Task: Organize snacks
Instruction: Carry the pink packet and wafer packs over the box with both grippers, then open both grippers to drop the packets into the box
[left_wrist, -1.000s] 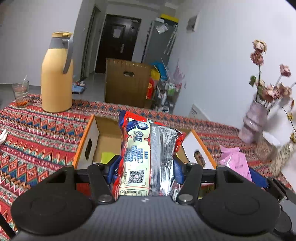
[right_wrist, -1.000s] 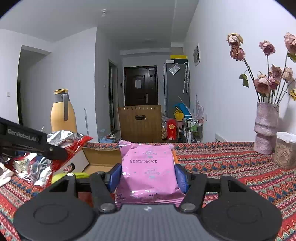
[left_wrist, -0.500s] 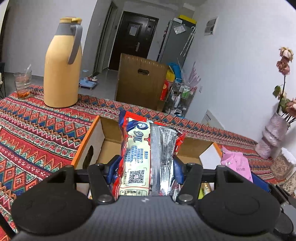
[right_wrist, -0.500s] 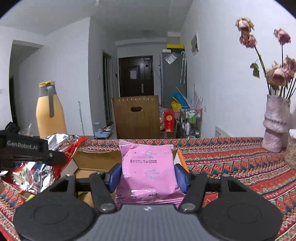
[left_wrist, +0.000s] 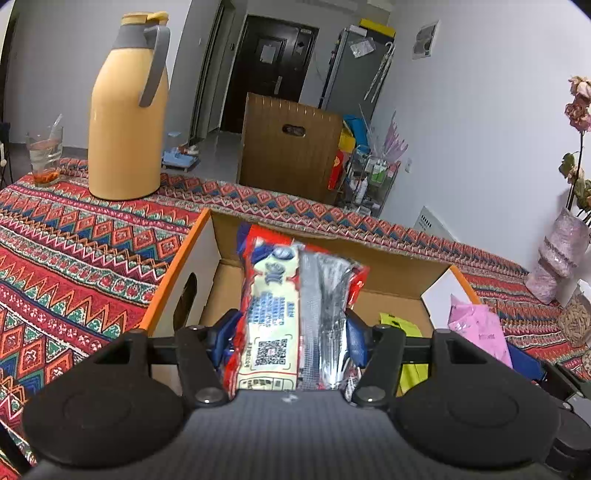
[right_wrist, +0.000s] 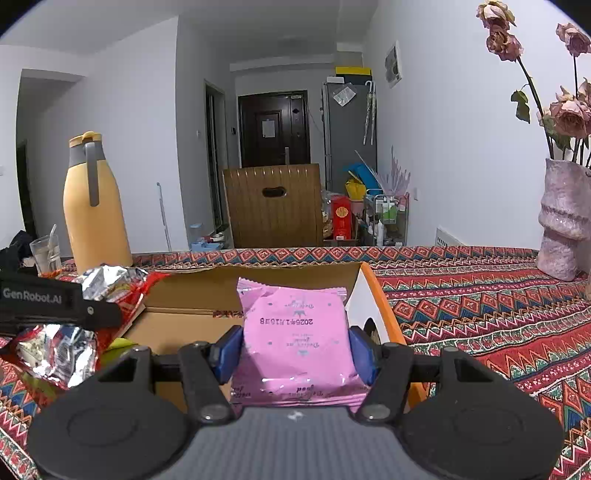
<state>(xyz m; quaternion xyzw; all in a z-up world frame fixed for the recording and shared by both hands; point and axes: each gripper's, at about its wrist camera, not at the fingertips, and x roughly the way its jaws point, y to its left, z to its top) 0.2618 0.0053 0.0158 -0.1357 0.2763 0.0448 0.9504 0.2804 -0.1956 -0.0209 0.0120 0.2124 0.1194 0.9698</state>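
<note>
Two grippers over open cardboard box (left_wrist: 388, 258) on patterned tablecloth (left_wrist: 74, 258). Left gripper (left_wrist: 291, 332) jaws just easing wider, red-and-silver snack packet (left_wrist: 291, 306) between blue pads, upright above box's left half. Right gripper (right_wrist: 295, 347) pinches pink snack pouch (right_wrist: 295, 328) over box's right end. Yellow-green packet (left_wrist: 400, 325) lies inside box. Yellow thermos (left_wrist: 127, 122) stands far left.

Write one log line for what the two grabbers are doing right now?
left gripper: red snack pack, jaws just opening | right gripper: shut on pink packet | both over cardboard box
</note>
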